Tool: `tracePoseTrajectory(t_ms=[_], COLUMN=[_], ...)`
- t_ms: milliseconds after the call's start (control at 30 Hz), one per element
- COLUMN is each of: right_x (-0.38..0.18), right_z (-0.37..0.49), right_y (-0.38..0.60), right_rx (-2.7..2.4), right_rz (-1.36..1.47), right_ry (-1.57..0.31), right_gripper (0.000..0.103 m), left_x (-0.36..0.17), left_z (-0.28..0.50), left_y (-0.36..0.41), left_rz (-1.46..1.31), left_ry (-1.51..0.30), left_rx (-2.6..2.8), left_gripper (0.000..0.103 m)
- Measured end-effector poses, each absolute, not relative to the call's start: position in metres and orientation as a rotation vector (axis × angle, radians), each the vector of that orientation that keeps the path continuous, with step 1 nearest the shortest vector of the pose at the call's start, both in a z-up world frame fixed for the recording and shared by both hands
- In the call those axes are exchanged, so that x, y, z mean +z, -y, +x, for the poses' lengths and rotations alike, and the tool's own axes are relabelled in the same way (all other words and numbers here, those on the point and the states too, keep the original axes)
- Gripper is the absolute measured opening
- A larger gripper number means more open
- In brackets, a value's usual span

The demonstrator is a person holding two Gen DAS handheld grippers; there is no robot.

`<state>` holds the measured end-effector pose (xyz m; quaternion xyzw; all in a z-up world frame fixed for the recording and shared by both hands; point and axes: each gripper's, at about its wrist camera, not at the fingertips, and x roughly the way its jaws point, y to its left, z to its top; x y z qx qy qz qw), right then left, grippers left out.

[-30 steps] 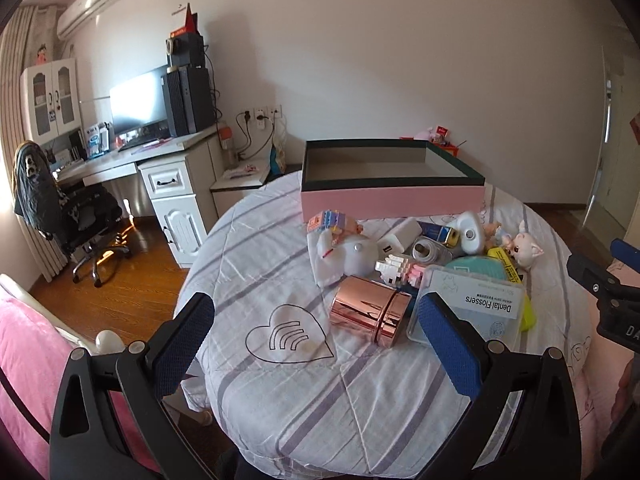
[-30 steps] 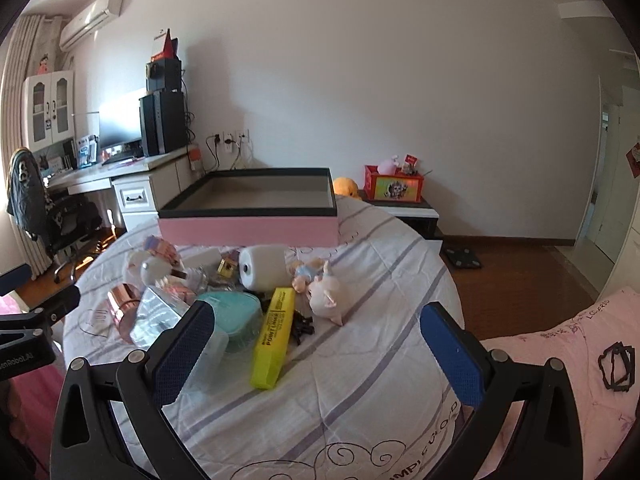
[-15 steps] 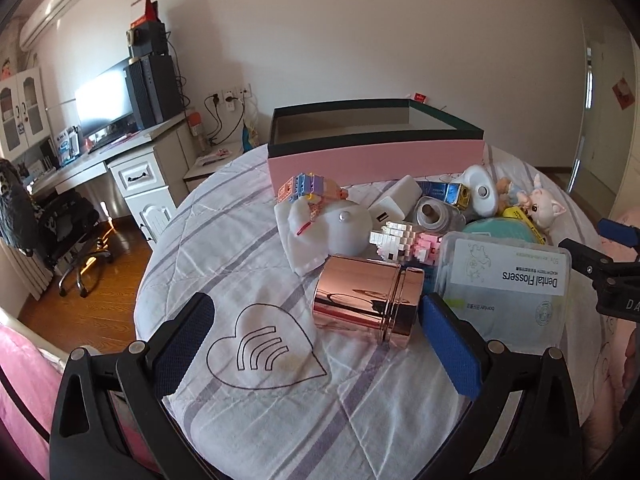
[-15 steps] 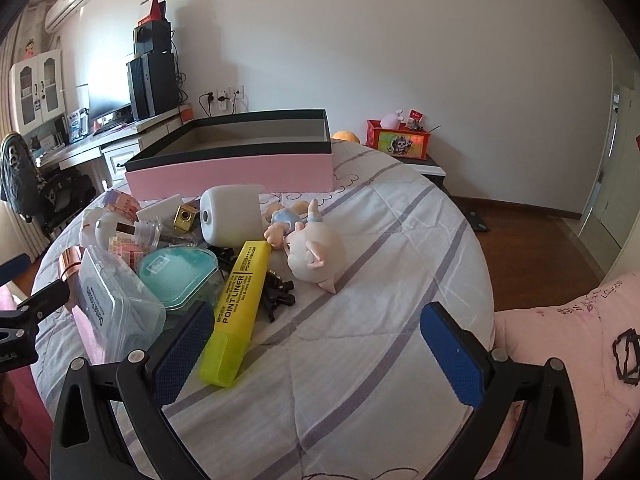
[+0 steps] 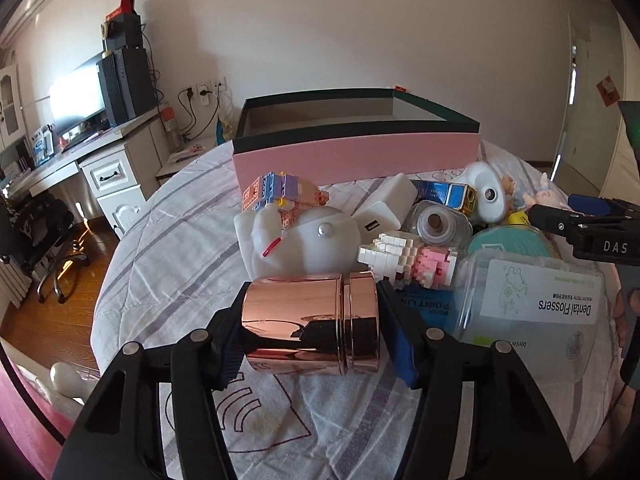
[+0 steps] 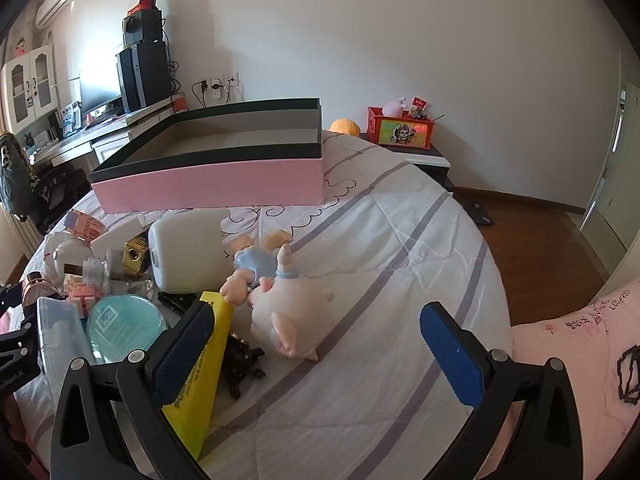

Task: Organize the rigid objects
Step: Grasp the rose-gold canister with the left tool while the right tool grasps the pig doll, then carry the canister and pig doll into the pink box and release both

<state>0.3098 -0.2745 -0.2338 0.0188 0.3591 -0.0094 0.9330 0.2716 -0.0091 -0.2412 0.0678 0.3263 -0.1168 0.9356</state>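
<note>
- Pink-sided box (image 5: 356,158) with dark rim, one of them, open top, nothing visible inside; it sits at the far side of the bed (image 6: 380,240), behind the clutter.
- Striped quilt on the bed carries everything; items are piled just in front of the box, most of them touching.
- One clear "Dental Flossers" case (image 5: 532,312) at the near right of the pile, one teal round tin (image 6: 126,326) beside it.
- One rose-gold metal canister (image 5: 310,326), lying on its side at the near edge of the pile. Left tool (image 5: 310,332) has just been closing on it; pads look seated on both ends, so held, not yet lifted by my read.
- One yellow highlighter (image 6: 200,384), one pig figure (image 6: 288,320), both near the right tool (image 6: 316,348).
- Right tool: jaws wide, nothing gripped. Left pad sits against the highlighter, pig lies ahead between the jaws, untouched.
- Two brick-built toys, one pastel (image 5: 280,192), one white-pink (image 5: 408,260).
- Step: first pick, judging by the bare box. Next move: lift the canister clear of the white figure (image 5: 296,244) behind it and carry it over the box rim.
</note>
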Motion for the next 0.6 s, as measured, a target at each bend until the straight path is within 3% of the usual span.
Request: tracePoseTrajectory(t_ms=[133, 233, 267, 300, 600], right_x=[-0.231, -0.237, -0.240, -0.242, -0.225], right_z=[0.324, 0.339, 0.342, 0.343, 0.331], right_y=[0.275, 0.271, 0.271, 0.271, 0.268], right_rx=[0.017, 0.051, 0.065, 0.069, 0.095], right_rz=[0.025, 0.001, 0.009, 0.008, 0.013], right_ry=[-0.753, -0.800, -0.813, -0.813, -0.742], right_gripper=[0.085, 0.061, 0.047, 0.043, 0.041], left_x=[-0.240, -0.238, -0.236, -0.234, -0.204], left_z=[0.272, 0.273, 0.272, 0.270, 0.272], left_y=[0.010, 0.009, 0.009, 0.008, 0.012], left_rz=[0.147, 0.147, 0.146, 0.143, 0.146], left_ry=[-0.669, -0.671, -0.667, -0.657, -0.588], left_rx=[-0.240, -0.242, -0.246, -0.246, -0.284], left_gripper=[0.059, 0.058, 0.057, 0.056, 0.055])
